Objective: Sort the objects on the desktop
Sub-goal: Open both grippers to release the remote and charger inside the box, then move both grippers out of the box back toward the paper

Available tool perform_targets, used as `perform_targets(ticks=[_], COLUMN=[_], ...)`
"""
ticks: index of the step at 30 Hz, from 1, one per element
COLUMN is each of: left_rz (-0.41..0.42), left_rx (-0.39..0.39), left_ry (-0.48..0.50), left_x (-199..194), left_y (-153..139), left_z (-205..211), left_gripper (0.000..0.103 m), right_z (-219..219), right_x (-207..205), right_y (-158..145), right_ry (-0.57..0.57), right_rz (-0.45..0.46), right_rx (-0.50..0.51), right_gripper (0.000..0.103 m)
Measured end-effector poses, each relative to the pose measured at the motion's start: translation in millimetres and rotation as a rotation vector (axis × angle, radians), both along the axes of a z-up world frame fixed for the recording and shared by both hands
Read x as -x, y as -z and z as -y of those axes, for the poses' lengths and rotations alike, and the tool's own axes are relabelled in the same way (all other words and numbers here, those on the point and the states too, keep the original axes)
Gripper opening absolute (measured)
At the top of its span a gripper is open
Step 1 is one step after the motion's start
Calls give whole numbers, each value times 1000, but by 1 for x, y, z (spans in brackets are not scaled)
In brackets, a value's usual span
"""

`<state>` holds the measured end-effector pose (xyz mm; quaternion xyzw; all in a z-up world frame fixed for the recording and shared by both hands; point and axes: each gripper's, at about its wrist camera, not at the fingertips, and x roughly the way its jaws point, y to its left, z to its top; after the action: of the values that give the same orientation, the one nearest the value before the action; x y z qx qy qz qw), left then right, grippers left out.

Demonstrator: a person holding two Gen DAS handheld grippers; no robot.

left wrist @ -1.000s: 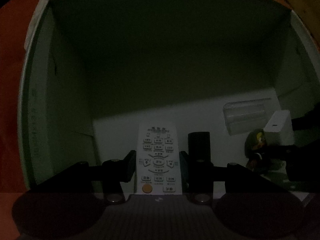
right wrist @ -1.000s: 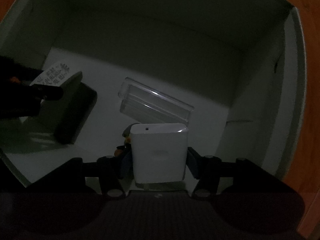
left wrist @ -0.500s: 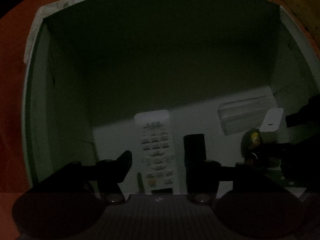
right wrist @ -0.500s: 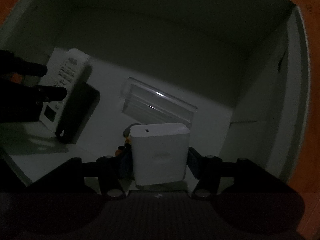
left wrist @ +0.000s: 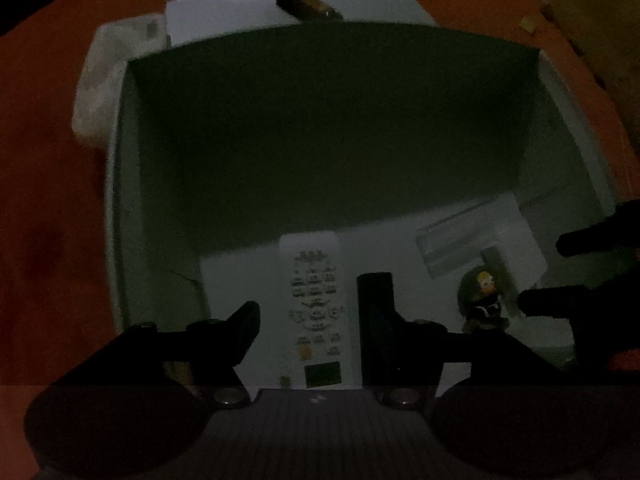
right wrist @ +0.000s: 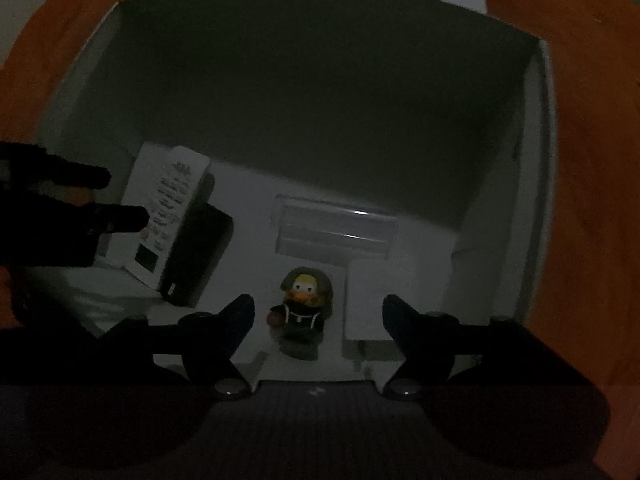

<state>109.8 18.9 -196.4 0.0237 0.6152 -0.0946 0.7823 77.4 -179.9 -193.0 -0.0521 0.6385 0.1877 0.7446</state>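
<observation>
White box holds remote, clear case, duck figurine, charger; both grippers' fingers opening, released.

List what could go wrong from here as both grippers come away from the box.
1. The left gripper has its jaws opening astride the white remote; a finger could catch the black device lying against it and drag both.
2. The right gripper has its jaws opening around the duck figurine; a brush could topple it.
3. The box is dim inside, so the clear case is easy to misjudge.
</observation>
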Motion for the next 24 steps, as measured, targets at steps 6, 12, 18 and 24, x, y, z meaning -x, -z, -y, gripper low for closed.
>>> perform_targets(ticks=[6, 12, 18, 24], left_rz=[14, 60, 121, 206], left_rx=[-5, 6, 48, 76], left_ry=[5, -78, -162, -200], left_x=[-16, -27, -51, -75], left_y=[-11, -37, -66, -100], left_z=[-3, -19, -40, -50], left_gripper=[59, 59, 59, 60], right_z=[14, 35, 55, 65], right_x=[-4, -18, -36, -62], right_y=[-21, -49, -75, -116], right_ry=[70, 164, 278, 303], right_rz=[-30, -23, -7, 68], right_rx=[-42, -105, -192, -257], right_gripper=[74, 76, 77, 78])
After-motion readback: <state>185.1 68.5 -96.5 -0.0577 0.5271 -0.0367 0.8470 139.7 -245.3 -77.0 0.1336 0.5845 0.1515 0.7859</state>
